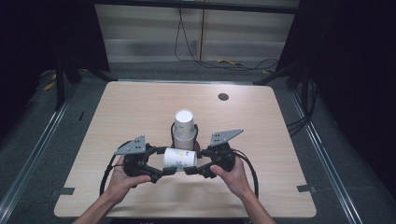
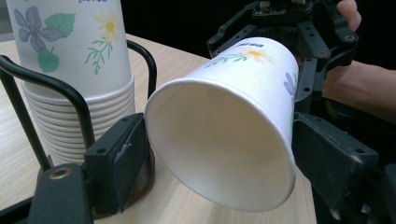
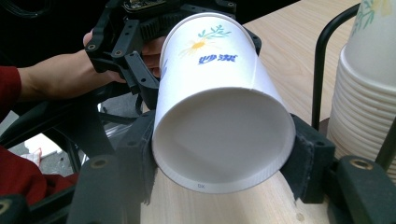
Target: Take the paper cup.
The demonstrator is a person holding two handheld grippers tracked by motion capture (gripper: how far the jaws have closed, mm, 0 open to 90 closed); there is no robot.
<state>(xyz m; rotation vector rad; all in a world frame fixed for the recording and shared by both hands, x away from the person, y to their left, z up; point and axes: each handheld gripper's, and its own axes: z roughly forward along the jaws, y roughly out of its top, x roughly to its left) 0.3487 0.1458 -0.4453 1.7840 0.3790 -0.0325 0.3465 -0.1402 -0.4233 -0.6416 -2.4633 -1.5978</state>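
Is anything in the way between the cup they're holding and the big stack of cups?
Nothing visible. The held cup lies sideways between both grippers, just in front of the stack. Only the black wire holder rings the stack, and its top is open.

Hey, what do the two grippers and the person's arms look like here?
Both the left gripper and right gripper are black linkage frames with blocky black jaws, visible bolts and brass-coloured pivot pins. Each carries a grey three-cornered plate on top and trails a looping black cable. Forearms are bare; red cloth shows in the right gripper view.

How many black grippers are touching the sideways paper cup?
2: the left gripper clamps the paper cup at its open mouth, the right gripper clamps its base end.
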